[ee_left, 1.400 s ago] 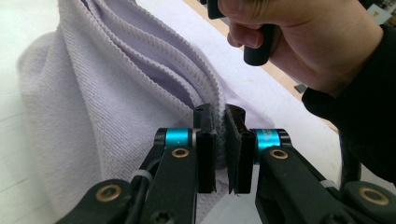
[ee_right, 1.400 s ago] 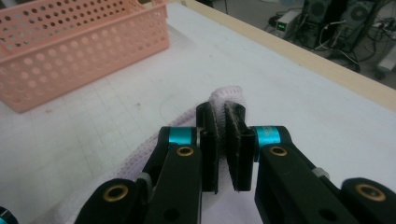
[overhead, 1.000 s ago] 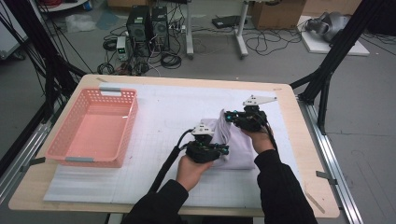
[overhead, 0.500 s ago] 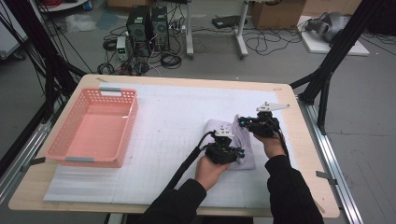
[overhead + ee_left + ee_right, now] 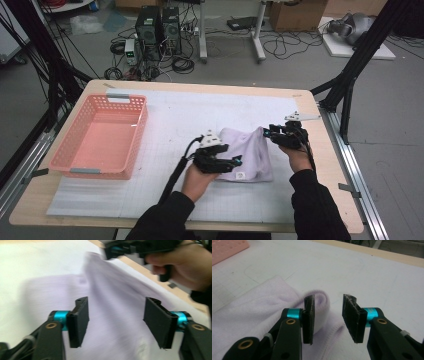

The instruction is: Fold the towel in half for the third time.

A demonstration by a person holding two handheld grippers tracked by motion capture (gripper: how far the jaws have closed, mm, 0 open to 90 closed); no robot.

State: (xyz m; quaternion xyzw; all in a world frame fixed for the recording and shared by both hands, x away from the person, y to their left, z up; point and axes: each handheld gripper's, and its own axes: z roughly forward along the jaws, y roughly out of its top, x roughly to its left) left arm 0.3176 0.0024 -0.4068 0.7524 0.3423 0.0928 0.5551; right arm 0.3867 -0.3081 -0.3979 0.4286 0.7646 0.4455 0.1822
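The bench [image 5: 320,200] carries a white gridded mat [image 5: 165,120] over most of its top. A pink basket [image 5: 87,165] stands at the bench's left edge. A pale lilac cloth [image 5: 250,152] lies folded on the mat toward the right edge, well apart from the basket. The left gripper [image 5: 239,161] hovers over the cloth's near left part, its jaws spread wide with nothing between them. The right gripper [image 5: 265,133] sits at the cloth's far right corner, jaws parted around a raised fold without pinching it.

grey floor [image 5: 395,150] | computer towers [image 5: 160,25] | cables [image 5: 280,47] | cardboard box [image 5: 295,14]
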